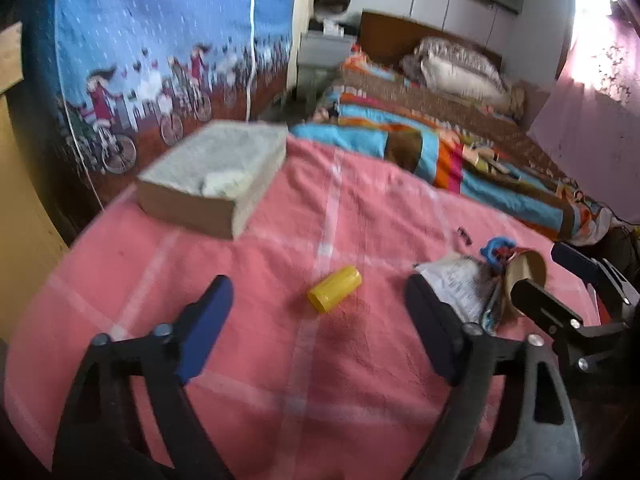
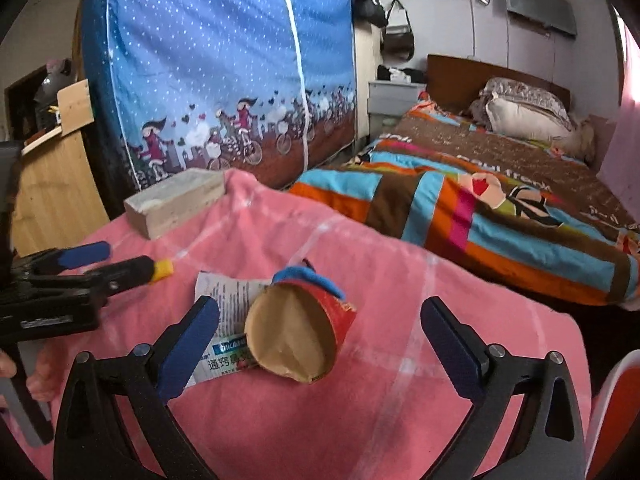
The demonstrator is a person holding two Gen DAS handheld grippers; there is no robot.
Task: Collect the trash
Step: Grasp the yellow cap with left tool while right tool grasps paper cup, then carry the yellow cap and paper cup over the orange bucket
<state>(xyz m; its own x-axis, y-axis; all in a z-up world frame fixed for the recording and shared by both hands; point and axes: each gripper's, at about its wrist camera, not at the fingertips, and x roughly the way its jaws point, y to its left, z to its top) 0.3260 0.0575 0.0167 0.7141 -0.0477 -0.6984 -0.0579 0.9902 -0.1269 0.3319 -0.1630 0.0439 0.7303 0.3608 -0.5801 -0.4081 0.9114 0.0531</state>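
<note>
A yellow plastic cap (image 1: 334, 289) lies on the pink cloth (image 1: 280, 360), between and just beyond my open left gripper (image 1: 320, 320). To its right lie a printed paper packet (image 1: 460, 284), a tipped red paper cup (image 1: 524, 276) and a blue plastic piece (image 1: 496, 250). In the right wrist view the cup (image 2: 296, 336) lies on its side between the fingers of my open right gripper (image 2: 320, 344), on the packet (image 2: 228, 320). The blue piece (image 2: 308, 276) lies behind it. The left gripper (image 2: 116, 268) and yellow cap (image 2: 164, 270) show at the left. A cardboard box (image 1: 216, 176) holds white paper.
The box (image 2: 176, 200) sits at the far left edge of the pink cloth (image 2: 380, 380). A blue fabric wardrobe (image 2: 224, 72) stands behind it. A bed with a striped quilt (image 2: 480, 208) lies beyond to the right. A wooden cabinet (image 2: 52, 184) is at the left.
</note>
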